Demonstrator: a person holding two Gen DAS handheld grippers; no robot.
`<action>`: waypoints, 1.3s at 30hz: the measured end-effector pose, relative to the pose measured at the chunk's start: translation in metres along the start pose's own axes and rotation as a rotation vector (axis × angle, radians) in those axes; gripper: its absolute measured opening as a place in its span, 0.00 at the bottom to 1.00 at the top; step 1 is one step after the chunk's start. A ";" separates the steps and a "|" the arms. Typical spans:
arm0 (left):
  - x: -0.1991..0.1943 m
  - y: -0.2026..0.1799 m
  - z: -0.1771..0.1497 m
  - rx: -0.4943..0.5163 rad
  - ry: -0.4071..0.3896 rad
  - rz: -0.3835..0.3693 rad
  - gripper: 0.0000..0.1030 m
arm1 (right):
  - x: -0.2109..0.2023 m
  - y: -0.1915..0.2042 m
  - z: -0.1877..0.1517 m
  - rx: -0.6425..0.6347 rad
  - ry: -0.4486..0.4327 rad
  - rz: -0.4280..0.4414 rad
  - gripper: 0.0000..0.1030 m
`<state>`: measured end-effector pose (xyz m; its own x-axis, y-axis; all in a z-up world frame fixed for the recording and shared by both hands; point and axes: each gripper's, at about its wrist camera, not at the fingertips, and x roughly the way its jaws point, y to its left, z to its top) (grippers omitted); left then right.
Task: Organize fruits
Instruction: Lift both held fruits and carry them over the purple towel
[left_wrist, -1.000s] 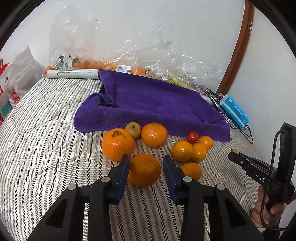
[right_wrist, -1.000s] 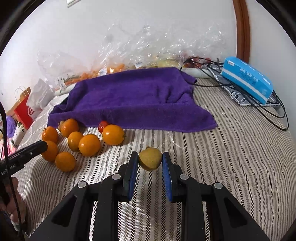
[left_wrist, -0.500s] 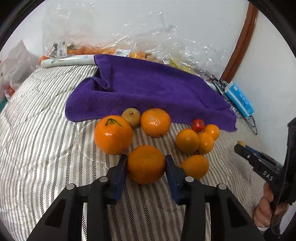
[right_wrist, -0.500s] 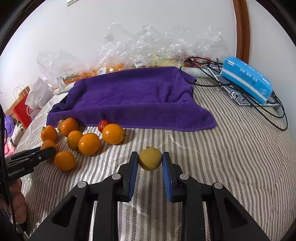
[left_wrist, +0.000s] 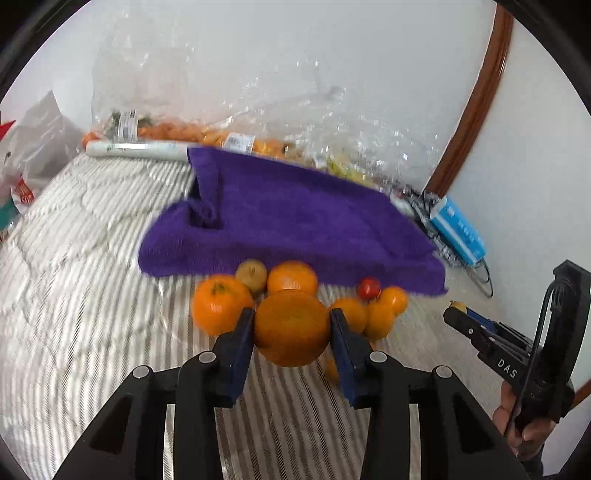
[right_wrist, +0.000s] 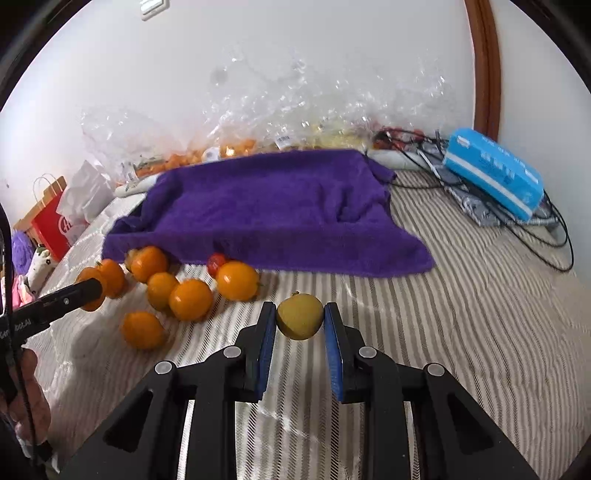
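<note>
Two grippers: each is clamped on one fruit above a striped bedspread (right_wrist: 461, 332).
Left gripper (left_wrist: 291, 332): its blue pads press both sides of a large orange (left_wrist: 291, 332), which looks lifted off the cover; the picture is blurred here.
Right gripper (right_wrist: 300, 321): narrow, its pads closed on a small yellow fruit (right_wrist: 300, 315) with a stub of stem on top; whether it touches the cover I cannot tell.
Hands: a hand (left_wrist: 524, 428) grips the right tool's handle at the edge of the left view; another hand (right_wrist: 29, 398) shows at the left edge of the right view.
Loose pile: just beyond the left gripper, a mandarin (left_wrist: 221, 302) with a green calyx, a second orange (left_wrist: 291, 277), a brownish-green small fruit (left_wrist: 252, 275), a red cherry tomato (left_wrist: 368, 288) and several small orange fruits (right_wrist: 190, 299) lie close together on the cover.
Purple towel (right_wrist: 266, 206): spread behind the pile, its near edge beside the fruits.
Right side: a blue tissue pack (right_wrist: 493, 171) lies over black cables (right_wrist: 546, 236), well apart from the fruit.
Far edge: clear plastic bags (left_wrist: 258, 110) holding more orange produce lean on the white wall; a red paper bag (right_wrist: 50, 221) stands at far left.
</note>
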<state>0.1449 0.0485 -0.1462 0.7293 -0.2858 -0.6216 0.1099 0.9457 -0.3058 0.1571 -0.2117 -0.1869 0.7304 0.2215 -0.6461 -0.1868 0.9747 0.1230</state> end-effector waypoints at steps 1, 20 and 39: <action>-0.003 -0.001 0.006 0.000 -0.014 -0.003 0.37 | -0.003 0.001 0.006 -0.003 -0.011 0.010 0.25; 0.055 0.006 0.108 -0.096 -0.125 0.051 0.37 | 0.024 0.014 0.131 -0.073 -0.170 0.070 0.25; 0.105 0.017 0.093 -0.098 -0.097 0.047 0.37 | 0.098 -0.040 0.117 0.046 -0.056 -0.011 0.25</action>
<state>0.2863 0.0492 -0.1495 0.7943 -0.2204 -0.5661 0.0110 0.9369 -0.3493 0.3132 -0.2248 -0.1672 0.7682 0.2110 -0.6044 -0.1493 0.9771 0.1514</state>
